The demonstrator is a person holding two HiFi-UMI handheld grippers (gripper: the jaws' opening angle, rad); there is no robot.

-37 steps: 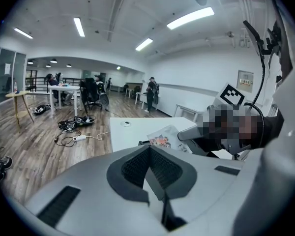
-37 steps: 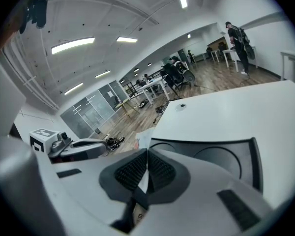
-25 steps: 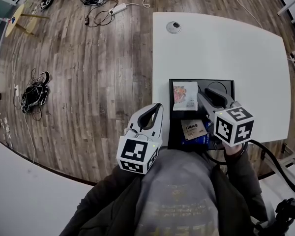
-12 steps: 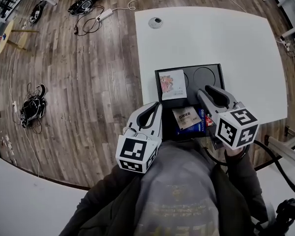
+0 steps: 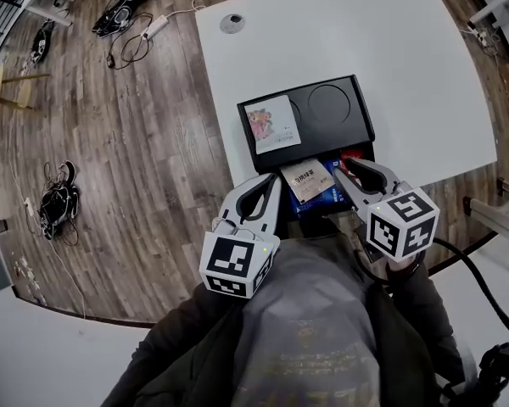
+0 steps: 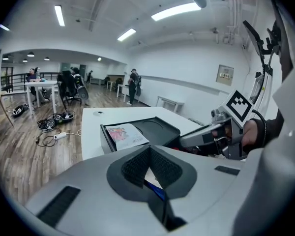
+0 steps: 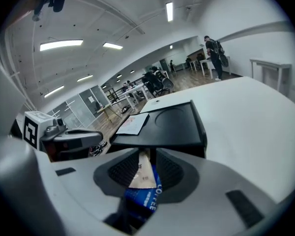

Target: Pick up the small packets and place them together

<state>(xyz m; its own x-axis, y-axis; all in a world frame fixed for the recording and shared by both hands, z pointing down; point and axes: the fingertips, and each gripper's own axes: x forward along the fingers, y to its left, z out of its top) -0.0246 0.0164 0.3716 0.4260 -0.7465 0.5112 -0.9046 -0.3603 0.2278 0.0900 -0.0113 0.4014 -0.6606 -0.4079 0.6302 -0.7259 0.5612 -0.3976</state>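
Observation:
A black tray point(image 5: 331, 108) sits on the white table point(image 5: 399, 49). A pink-and-white packet point(image 5: 271, 124) lies on its left part. At the tray's near end a tan packet point(image 5: 307, 181) lies over a blue coffee packet point(image 5: 329, 200), with a red packet point(image 5: 350, 158) beside them. My right gripper point(image 5: 341, 170) hovers over the blue packet, its jaws a little apart, gripping nothing. In the right gripper view point(image 7: 147, 151) the tan packet point(image 7: 143, 173) and blue packet point(image 7: 146, 195) show through the gap. My left gripper point(image 5: 271, 179) is shut and empty, left of the tan packet, off the table's edge.
A round grey cap point(image 5: 232, 24) is set in the table's far left corner. The wooden floor to the left carries cables and a power strip point(image 5: 144, 28). Desks, chairs and people stand far off in both gripper views.
Both grippers have drawn back from the tray toward the person. The right gripper has come from over the tray's middle to its near end. The packets have stayed in place.

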